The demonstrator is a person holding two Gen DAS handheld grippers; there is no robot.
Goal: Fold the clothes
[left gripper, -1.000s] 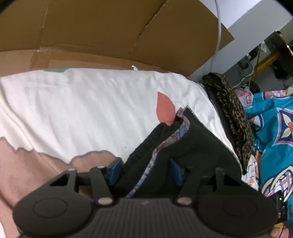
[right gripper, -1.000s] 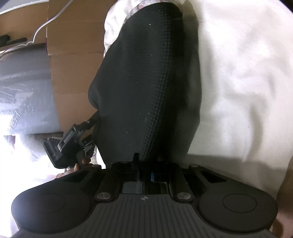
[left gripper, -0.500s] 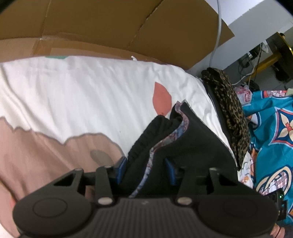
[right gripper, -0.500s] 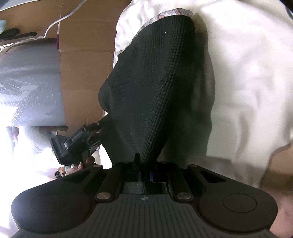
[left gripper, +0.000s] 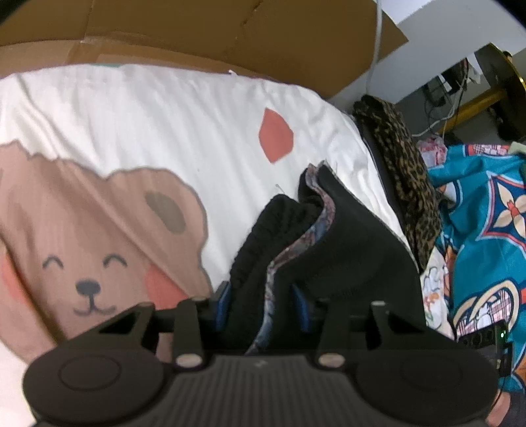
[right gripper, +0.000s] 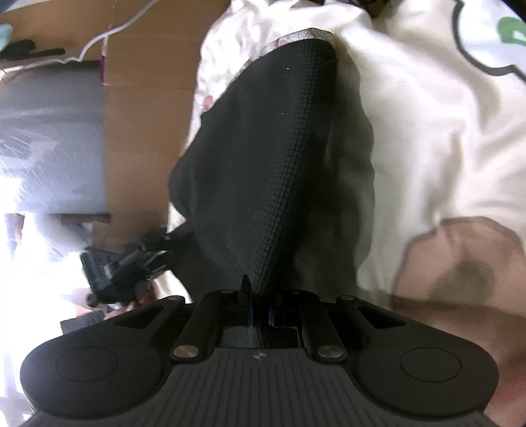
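A black knit garment (left gripper: 345, 249) with a patterned lining is lifted off the white bear-print sheet (left gripper: 148, 115) and hangs stretched between both grippers. My left gripper (left gripper: 261, 308) has a thick bunch of its edge between the blue pads, and its jaws are closing on the fabric. In the right wrist view the garment (right gripper: 273, 147) runs taut from the right gripper (right gripper: 261, 313), which is shut on a thin fold of it. The left gripper (right gripper: 121, 272) shows blurred at the left there, at the garment's other corner.
Cardboard (left gripper: 230, 29) stands behind the bed, and cardboard (right gripper: 144, 131) also lines its side. A leopard-print cloth (left gripper: 404, 167) lies along the sheet's right edge, with a teal patterned cloth (left gripper: 486, 213) beyond it. A white cable (right gripper: 98, 39) runs over the cardboard.
The left gripper has carried its end of the garment across the sheet, bringing the bear face into view, and its jaws have narrowed on the fabric. The right gripper keeps its grip.
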